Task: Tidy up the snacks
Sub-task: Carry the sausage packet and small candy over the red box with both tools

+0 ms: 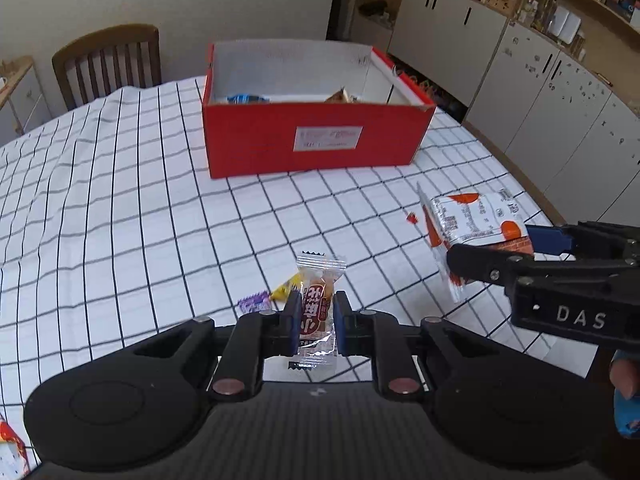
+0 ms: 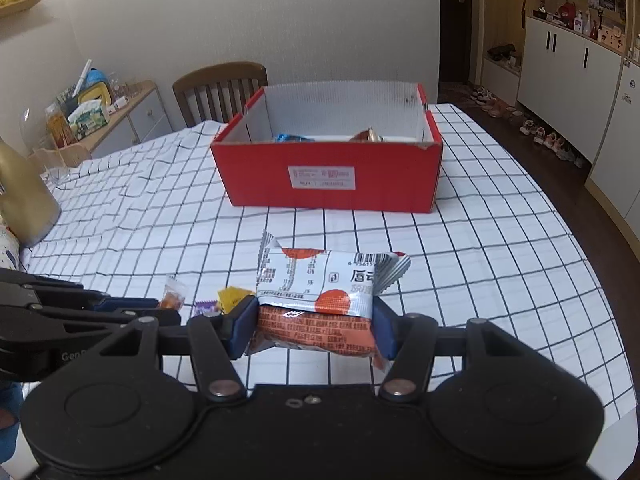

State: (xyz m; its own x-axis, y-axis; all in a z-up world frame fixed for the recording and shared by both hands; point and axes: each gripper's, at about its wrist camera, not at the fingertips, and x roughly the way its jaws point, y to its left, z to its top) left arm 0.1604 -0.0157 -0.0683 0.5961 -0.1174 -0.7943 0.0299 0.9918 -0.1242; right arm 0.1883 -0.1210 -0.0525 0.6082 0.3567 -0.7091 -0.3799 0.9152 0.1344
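Your left gripper (image 1: 316, 316) has its jaws clenched on a small clear-wrapped snack with a brown label (image 1: 318, 312), lower centre of the left wrist view, lifted off the desk. Your right gripper (image 2: 314, 330) has its jaws grasping a bigger white-and-orange foil snack packet (image 2: 320, 296), pads pressed on both short sides, centre of the right wrist view; the same packet (image 1: 476, 220) shows at the right edge of the left view.

The open red cardboard box with white inside (image 2: 328, 176) sits upper centre in both views on the desk under a white black-grid tablecloth (image 2: 480, 240). In the box you can see 2 items over the near wall: a blue wrapper (image 2: 294, 137) at left, a brown wrapper (image 2: 366, 135) at right.

Left on the desk: a yellow wrapped candy (image 1: 286, 288) and a purple wrapped candy (image 1: 253, 301), just beside each other, lower centre of the left view. A wooden slat-back chair (image 2: 220, 88) stands behind the desk.
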